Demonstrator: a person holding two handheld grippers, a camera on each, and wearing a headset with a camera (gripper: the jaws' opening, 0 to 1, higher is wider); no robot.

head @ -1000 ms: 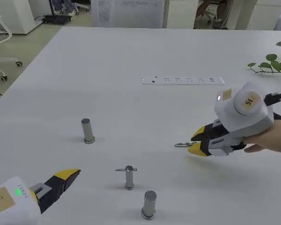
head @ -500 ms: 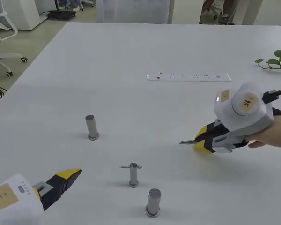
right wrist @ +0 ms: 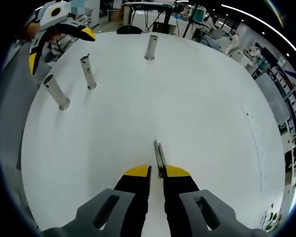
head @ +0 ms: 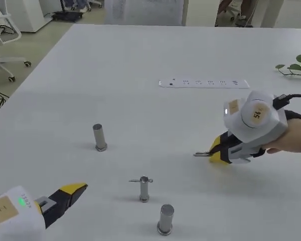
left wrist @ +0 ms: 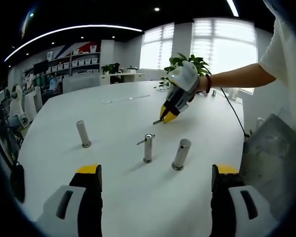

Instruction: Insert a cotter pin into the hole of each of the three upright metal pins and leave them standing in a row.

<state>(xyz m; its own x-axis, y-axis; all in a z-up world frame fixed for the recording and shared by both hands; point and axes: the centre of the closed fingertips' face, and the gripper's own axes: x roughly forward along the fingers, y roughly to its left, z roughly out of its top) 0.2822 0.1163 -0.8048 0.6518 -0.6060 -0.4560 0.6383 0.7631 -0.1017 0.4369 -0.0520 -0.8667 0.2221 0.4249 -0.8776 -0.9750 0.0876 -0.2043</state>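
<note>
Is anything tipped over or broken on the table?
Nothing looks wrong. The far pin, middle pin and near pin all stand upright, none tipped. The middle pin already has a cotter pin through its top, and the right tongs hold a second cotter pin.

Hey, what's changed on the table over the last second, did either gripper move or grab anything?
Barely anything. The right gripper seems to have rolled slightly leftward, its tips staying put, shut on the cotter pin. Nothing was grabbed or released. The left gripper stays open, and the three metal pins stand where they were, the middle one already pinned. The overall shift is the headset moving.
</note>
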